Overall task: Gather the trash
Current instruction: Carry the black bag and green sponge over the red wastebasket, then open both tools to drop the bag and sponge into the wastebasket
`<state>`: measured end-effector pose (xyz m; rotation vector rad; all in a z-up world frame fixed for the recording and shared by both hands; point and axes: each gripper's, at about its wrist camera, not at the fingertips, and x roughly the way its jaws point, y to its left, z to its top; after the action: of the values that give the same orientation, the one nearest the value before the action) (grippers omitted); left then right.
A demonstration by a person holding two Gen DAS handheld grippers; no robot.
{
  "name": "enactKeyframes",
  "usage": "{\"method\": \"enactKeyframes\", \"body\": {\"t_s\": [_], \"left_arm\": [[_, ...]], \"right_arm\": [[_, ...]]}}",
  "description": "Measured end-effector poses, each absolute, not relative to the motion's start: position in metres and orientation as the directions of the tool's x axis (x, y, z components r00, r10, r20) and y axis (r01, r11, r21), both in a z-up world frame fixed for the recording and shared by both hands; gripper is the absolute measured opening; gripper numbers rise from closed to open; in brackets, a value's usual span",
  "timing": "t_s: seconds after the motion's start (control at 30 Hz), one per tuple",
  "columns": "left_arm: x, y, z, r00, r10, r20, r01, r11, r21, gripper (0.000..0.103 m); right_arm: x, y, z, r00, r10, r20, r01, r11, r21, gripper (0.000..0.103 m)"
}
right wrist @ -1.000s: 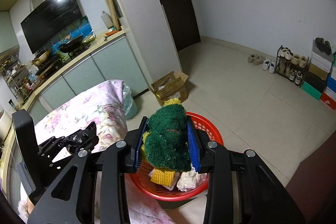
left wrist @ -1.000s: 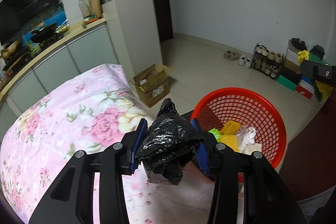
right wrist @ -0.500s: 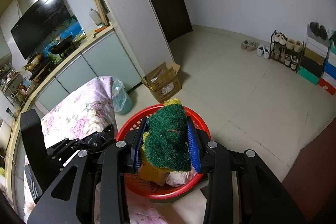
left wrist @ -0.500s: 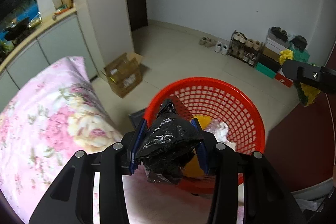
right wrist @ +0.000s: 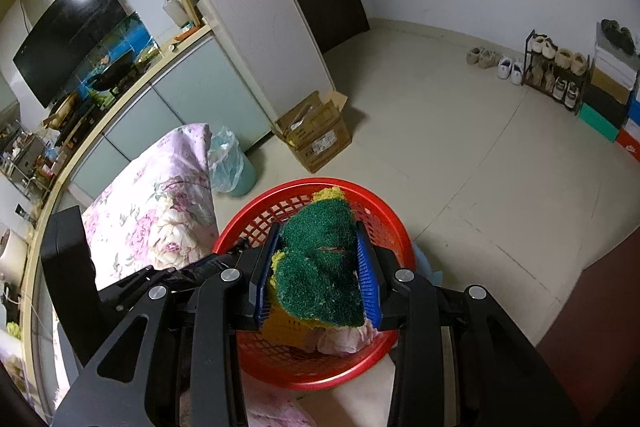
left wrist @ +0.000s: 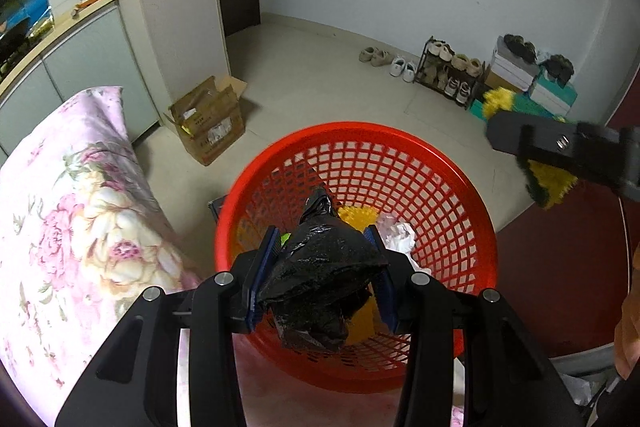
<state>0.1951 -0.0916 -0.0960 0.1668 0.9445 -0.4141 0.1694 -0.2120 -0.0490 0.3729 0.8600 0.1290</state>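
Observation:
My left gripper [left wrist: 322, 269] is shut on a crumpled black plastic bag [left wrist: 320, 275] and holds it over the near side of a red mesh basket [left wrist: 452, 187]. The basket holds yellow and white scraps [left wrist: 396, 235]. My right gripper [right wrist: 316, 269] is shut on a green and yellow scouring sponge [right wrist: 320, 267] above the same red basket [right wrist: 384, 211]. The right gripper also shows at the right edge of the left wrist view [left wrist: 560, 151], beside the basket. The left gripper shows at the lower left of the right wrist view [right wrist: 132, 283].
A pink floral cloth [left wrist: 68, 211] covers the surface left of the basket. An open cardboard box [left wrist: 208, 123] sits on the tiled floor. A shoe rack [left wrist: 452, 75] and shoe boxes stand by the far wall. A bin with a plastic liner [right wrist: 230, 163] stands by the cabinets.
My left gripper has swung right with the black bag, from over the floral cloth to over the basket. My right gripper has come closer over the basket with the sponge.

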Motion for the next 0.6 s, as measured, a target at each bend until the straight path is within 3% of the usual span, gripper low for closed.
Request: {"method": "enactKeyframes", "body": {"t_s": [0.1, 0.17, 0.23, 0.3, 0.6], "left_arm": [[0.194, -0.094, -0.099, 0.506, -0.268, -0.820, 0.420, 0.907, -0.037, 0.047], [0.193, -0.094, -0.099, 0.510, -0.263, -0.819, 0.417, 0.909, -0.032, 0.060], [0.191, -0.093, -0.097, 0.523, -0.258, -0.812, 0.409, 0.912, -0.027, 0.072], [0.189, -0.092, -0.095, 0.533, -0.254, -0.807, 0.406, 0.914, -0.020, 0.075], [0.183, -0.095, -0.091, 0.552, -0.235, -0.800, 0.395, 0.918, 0.003, 0.082]], "right_arm": [[0.175, -0.211, -0.052, 0.642, 0.273, -0.717, 0.038, 0.922, 0.386, 0.036], [0.178, -0.211, -0.054, 0.637, 0.284, -0.716, 0.036, 0.918, 0.396, 0.039], [0.179, -0.211, -0.055, 0.634, 0.296, -0.715, 0.038, 0.911, 0.411, 0.050], [0.178, -0.213, -0.054, 0.640, 0.307, -0.704, 0.043, 0.901, 0.432, 0.062], [0.167, -0.221, -0.047, 0.662, 0.311, -0.682, 0.044, 0.892, 0.450, 0.063]]}}
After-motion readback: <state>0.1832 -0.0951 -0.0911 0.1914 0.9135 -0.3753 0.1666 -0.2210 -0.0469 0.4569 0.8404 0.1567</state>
